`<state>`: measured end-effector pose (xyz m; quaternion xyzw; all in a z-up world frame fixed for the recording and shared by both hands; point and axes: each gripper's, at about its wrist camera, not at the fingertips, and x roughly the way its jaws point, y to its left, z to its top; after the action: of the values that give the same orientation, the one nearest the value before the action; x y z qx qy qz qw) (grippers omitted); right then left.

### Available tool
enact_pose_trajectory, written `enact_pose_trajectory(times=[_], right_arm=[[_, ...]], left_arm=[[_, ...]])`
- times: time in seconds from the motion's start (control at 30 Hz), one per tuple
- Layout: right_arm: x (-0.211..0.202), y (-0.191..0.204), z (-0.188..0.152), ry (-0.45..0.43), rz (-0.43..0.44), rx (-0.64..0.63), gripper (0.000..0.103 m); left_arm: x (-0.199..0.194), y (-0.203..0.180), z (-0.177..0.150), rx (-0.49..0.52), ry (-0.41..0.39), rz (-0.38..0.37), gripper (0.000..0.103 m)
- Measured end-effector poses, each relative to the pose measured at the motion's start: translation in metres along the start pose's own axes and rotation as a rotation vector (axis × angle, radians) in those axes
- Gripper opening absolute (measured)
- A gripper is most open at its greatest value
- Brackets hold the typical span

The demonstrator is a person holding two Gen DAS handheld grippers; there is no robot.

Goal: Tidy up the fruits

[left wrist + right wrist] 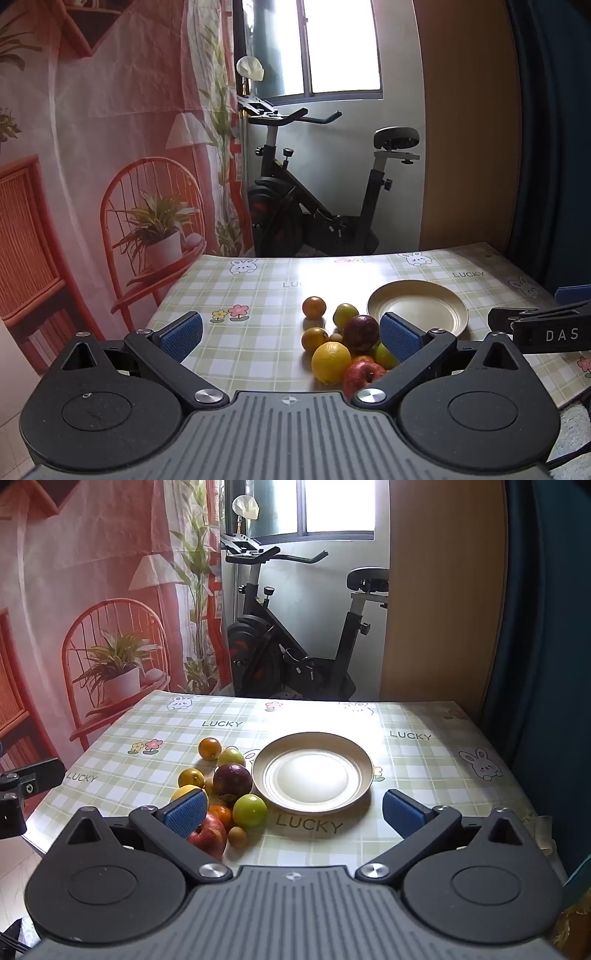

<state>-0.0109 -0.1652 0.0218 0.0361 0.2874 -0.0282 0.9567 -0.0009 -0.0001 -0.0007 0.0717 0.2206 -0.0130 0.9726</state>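
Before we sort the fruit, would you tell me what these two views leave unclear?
- Red apple: right wrist view, partly behind the right gripper's finger.
- Green fruit: left wrist view, half hidden by the left gripper's finger.
- Table's near edge: hidden by gripper bodies.

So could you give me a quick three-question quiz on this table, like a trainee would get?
1. True or false: the plate already holds fruit.
2. In the right wrist view, which side of the plate is the fruit pile on: A left, B right, C behind?
3. Fill in: both the left hand-held gripper and the right hand-held gripper are ____.

Key: 1 false, it is bare. 2 A. 3 open, with nothing held.
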Motion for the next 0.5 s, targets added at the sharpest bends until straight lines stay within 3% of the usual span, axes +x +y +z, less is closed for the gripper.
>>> enact_pose_trajectory(times=[0.5], right_arm=[[0.0056,-0.0046,0.0012,-0.003,-0.010,0.017,0.103]], left_arm=[[-0.0028,-0.0015,0.0019,-0.005,-0.022,-0.023,0.103]])
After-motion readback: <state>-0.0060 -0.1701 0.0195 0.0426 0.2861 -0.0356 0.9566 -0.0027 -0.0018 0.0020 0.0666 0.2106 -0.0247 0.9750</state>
